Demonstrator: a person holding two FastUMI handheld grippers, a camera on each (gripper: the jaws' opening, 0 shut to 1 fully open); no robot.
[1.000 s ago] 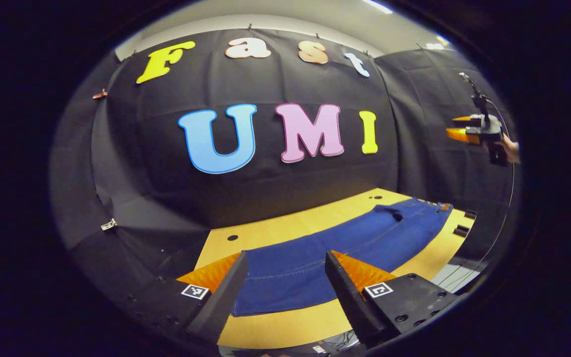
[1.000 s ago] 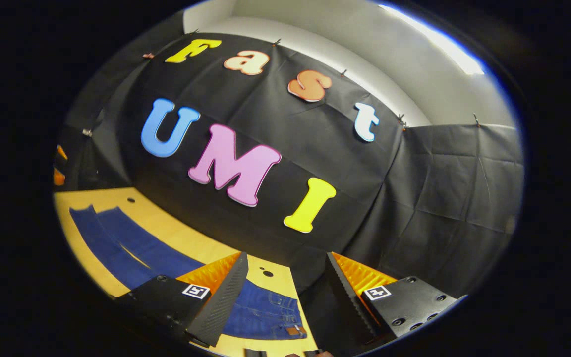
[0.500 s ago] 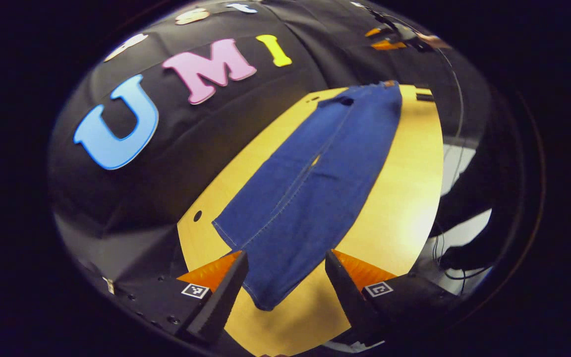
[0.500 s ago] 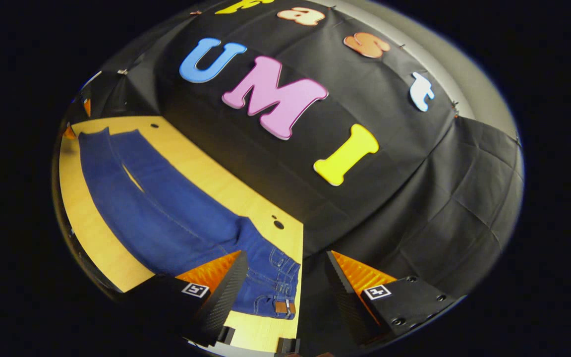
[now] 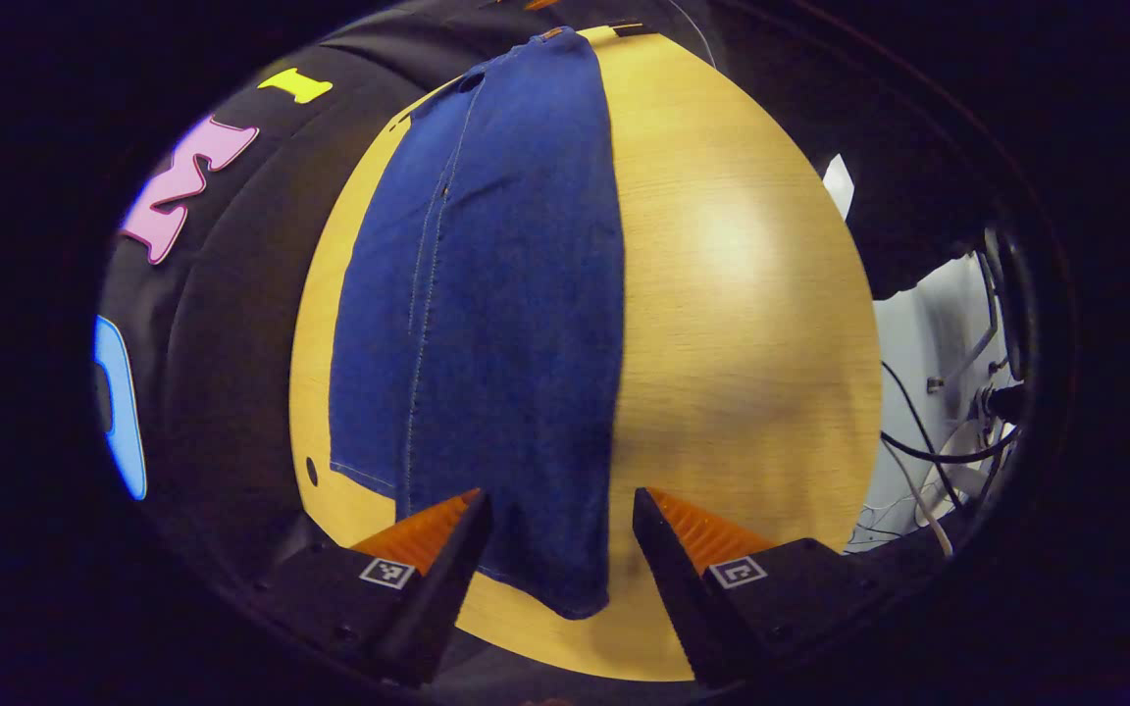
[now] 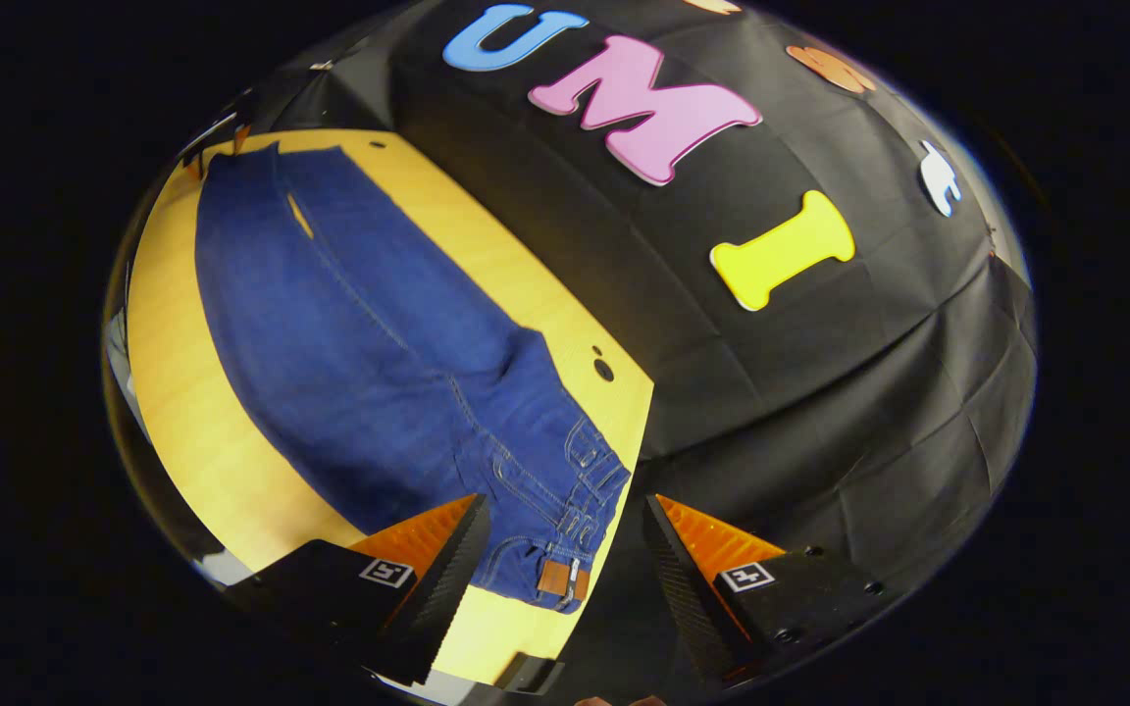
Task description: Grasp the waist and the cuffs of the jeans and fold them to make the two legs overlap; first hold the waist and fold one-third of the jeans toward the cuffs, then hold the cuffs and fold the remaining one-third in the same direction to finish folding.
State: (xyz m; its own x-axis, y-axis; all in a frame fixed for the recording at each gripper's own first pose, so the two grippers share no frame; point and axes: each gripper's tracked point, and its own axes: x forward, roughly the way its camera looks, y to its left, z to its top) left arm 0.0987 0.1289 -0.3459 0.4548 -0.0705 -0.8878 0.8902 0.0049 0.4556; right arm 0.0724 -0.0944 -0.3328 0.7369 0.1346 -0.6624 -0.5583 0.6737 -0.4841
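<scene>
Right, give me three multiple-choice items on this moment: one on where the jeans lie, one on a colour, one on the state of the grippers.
1. Where do the jeans lie?
A. Flat on the wooden table
B. Hanging from the booth wall
C. On the floor

2. What colour is the patch at the waist?
A. White
B. Brown
C. Green

3. How do the left gripper and the right gripper stand?
A. Both shut on the jeans
B. One shut, one open
C. Both open, above the jeans

Answers:
1 A, the jeans spread out lengthwise on the table top.
2 B, a brown patch sits at the waist in the right gripper view.
3 C, each view shows a wide gap between the fingers, the left over the cuffs, the right over the waist.
</scene>
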